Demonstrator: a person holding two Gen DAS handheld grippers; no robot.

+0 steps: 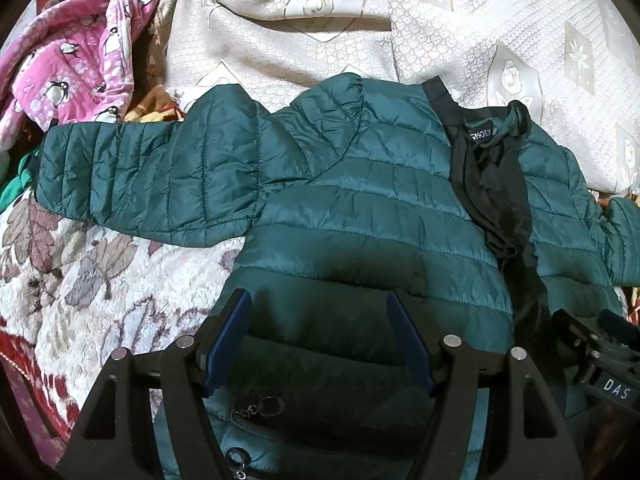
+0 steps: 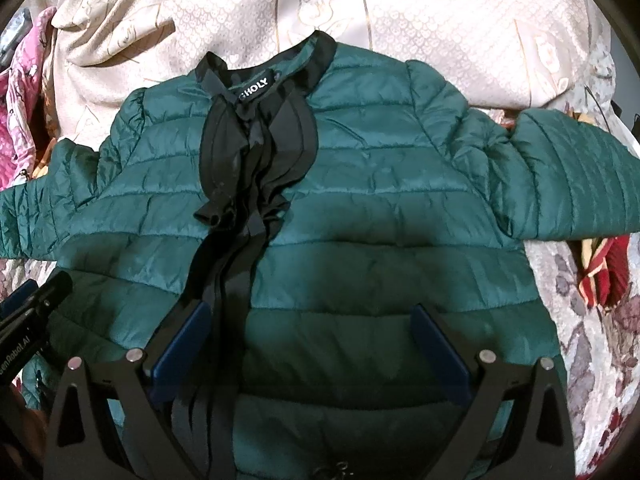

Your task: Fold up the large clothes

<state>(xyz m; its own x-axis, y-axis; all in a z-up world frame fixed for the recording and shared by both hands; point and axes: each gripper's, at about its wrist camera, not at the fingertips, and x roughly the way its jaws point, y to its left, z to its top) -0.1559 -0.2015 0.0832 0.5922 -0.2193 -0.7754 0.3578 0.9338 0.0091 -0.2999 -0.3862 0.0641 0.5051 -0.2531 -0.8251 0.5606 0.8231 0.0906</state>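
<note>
The left gripper (image 1: 320,320) hangs just above the lower front of the jacket (image 1: 360,208) with its blue-padded fingers (image 1: 226,340) spread wide and nothing between them. The right gripper (image 2: 310,344) is likewise released, its jaws parted over the jacket's lower middle, the left pad next to the dark strip of the front opening; it also shows at the right edge of the left wrist view (image 1: 600,344). The jacket is a dark green quilted puffer with horizontal stitched bands and a slightly shiny, creased shell. It lies spread flat, front side up, both sleeves stretched out sideways. Its front is partly open, showing black lining (image 2: 256,152) and a black trimmed collar with a small black label in white letters (image 2: 253,90). Near the hem, between the left gripper's arms, a pocket zipper with a round metal ring pull (image 1: 270,406) is visible. The garment rests on bedding: its upper part on a cream patterned cover (image 1: 360,20), its lower part and one sleeve on a fleecy blanket with leaf shapes and red edging (image 1: 100,280). A crumpled pink cloth printed with penguins (image 1: 80,52) lies beside the outstretched sleeve, just beyond its cuff. No containers appear in either view.
</note>
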